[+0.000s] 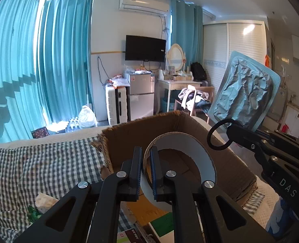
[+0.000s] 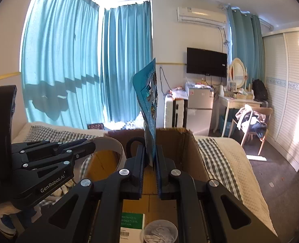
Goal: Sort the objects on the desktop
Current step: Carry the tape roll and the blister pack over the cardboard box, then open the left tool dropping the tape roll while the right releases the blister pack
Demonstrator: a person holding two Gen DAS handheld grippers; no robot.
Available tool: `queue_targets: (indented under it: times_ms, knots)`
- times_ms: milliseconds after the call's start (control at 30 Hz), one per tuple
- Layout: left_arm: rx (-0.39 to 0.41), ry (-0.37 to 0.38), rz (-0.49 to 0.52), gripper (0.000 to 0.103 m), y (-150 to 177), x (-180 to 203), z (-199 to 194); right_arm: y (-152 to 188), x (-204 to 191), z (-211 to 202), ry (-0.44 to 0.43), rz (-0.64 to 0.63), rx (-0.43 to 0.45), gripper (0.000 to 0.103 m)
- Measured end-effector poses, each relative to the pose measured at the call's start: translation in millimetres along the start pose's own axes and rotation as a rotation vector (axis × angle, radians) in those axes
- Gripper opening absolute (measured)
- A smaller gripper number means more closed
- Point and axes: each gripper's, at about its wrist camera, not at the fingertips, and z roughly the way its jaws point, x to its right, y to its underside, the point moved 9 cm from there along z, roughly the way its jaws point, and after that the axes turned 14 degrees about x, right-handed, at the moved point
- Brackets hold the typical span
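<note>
Left wrist view: left gripper (image 1: pixel 146 168) pinching the wall of a tape roll (image 1: pixel 202 158) above the open cardboard box (image 1: pixel 226 158); right gripper (image 1: pixel 233 128) at 3 o'clock, clamped on a blue blister pack (image 1: pixel 246 93). Right wrist view: blister pack (image 2: pixel 148 109) upright at 12 o'clock between closed fingers; box interior holds a green-white carton (image 2: pixel 132 225) and a round clear tub (image 2: pixel 160 231) at 6 o'clock.

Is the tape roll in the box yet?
Not yet: the left gripper holds the tape roll by its wall, above the open box.

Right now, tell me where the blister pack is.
The blister pack stands upright, clamped in the right gripper above the cardboard box, right of the tape roll held by the left gripper.
</note>
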Motion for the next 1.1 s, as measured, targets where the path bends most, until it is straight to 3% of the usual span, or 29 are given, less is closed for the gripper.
queue_targets:
  times_ms: [600,700,767,833,867,933,1033,1100]
  knots:
    - [-0.173,0.028,0.061,0.012,66.1,9.2,43.8,61.7,30.0,39.0,0.06,0.021,-0.211,0.011]
    - [-0.174,0.035,0.06,0.023,69.0,9.5,42.6,63.9,34.6,37.8,0.076,0.023,-0.214,0.026]
    - [-0.163,0.035,0.063,0.033,67.6,8.1,40.0,61.3,36.7,36.2,0.085,0.035,-0.199,0.051]
    - [-0.148,0.03,0.057,0.039,63.6,4.7,36.8,56.7,37.3,33.5,0.087,0.039,-0.179,0.052]
    - [-0.14,0.029,0.051,0.052,61.6,3.1,35.4,53.8,37.7,31.2,0.092,0.039,-0.168,0.052]
    - [-0.111,0.019,0.036,0.065,55.7,-2.1,30.2,48.6,37.6,27.6,0.094,0.042,-0.149,0.052]
    - [-0.086,0.014,0.021,0.068,47.6,-9.5,20.8,38.1,36.7,21.4,0.1,0.052,-0.114,0.052]
    - [-0.068,-0.005,0.019,0.078,41.9,-15.6,12.8,29.6,36.3,16.6,0.104,0.067,-0.083,0.052]
